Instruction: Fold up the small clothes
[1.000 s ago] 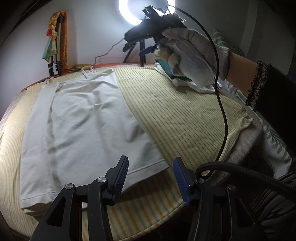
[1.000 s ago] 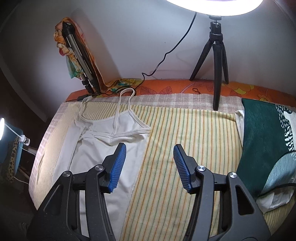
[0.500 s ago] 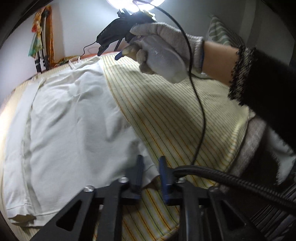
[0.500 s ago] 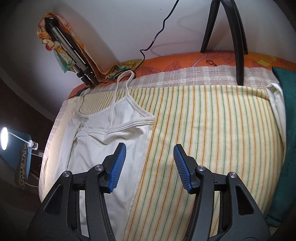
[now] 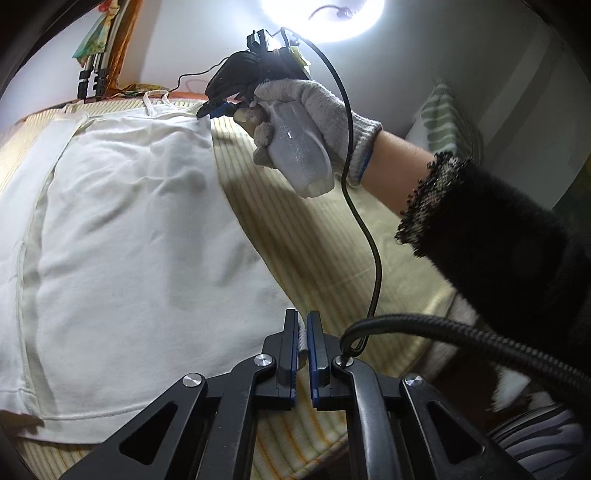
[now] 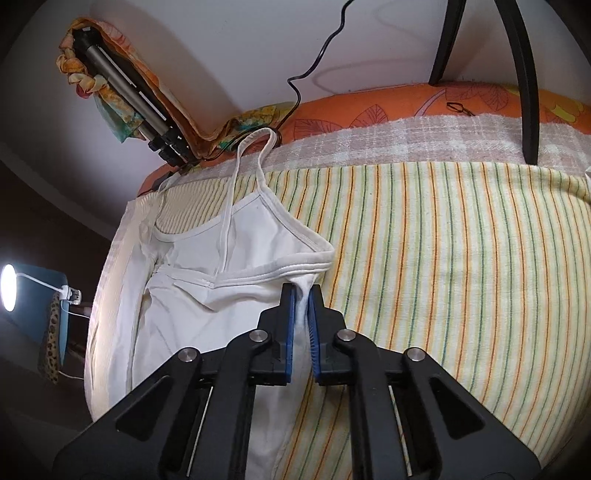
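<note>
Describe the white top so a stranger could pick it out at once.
On the striped sheet, look toward its left side. The white top lies flat there, thin straps pointing at the wall. It is the only plain white garment, pinched along one edge by both hand-held grippers.

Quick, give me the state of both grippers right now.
Left gripper: jaws closed on the white camisole at its bottom corner.
Right gripper: jaws closed on the camisole's side edge below the armhole.

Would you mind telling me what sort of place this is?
Probably a bedroom used for recording: a white camisole lies on a striped bedcover over an orange leaf-print sheet, beneath a ring light on tripod legs.
</note>
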A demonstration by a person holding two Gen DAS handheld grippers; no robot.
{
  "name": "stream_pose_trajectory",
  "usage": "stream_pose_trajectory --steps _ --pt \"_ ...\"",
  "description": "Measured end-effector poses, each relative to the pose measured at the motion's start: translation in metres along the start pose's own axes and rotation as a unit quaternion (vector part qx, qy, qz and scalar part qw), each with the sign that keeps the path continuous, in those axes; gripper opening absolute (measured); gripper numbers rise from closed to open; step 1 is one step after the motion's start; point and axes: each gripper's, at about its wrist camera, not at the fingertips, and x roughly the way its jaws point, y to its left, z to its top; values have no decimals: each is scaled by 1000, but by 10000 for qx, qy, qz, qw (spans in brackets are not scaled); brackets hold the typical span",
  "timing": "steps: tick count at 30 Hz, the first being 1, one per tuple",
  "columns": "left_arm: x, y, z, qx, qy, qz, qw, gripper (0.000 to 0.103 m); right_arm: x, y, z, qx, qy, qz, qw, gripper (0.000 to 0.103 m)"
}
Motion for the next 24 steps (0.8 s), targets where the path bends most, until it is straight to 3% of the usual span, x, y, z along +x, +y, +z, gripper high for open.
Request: stream_pose_trajectory --steps 7,9,13,18,24 --pt "-5 9 2 -259 -88 -246 9993 1 -29 21 17 -282 -228 -161 9992 4" --pt "-1 11 -2 -238 -13 -210 9995 1 -26 22 15 -434 -255 -369 9980 4" --pt "1 16 -3 -357 72 -236 9991 1 3 17 4 -504 137 -970 9939 4" --pt "-19 21 0 -372 -149 -210 9990 1 2 20 8 -438 110 -1173 9921 4" --pt "-45 35 -5 -554 -388 -177 9976 1 -13 60 19 -693 -20 -1411 9876 4"
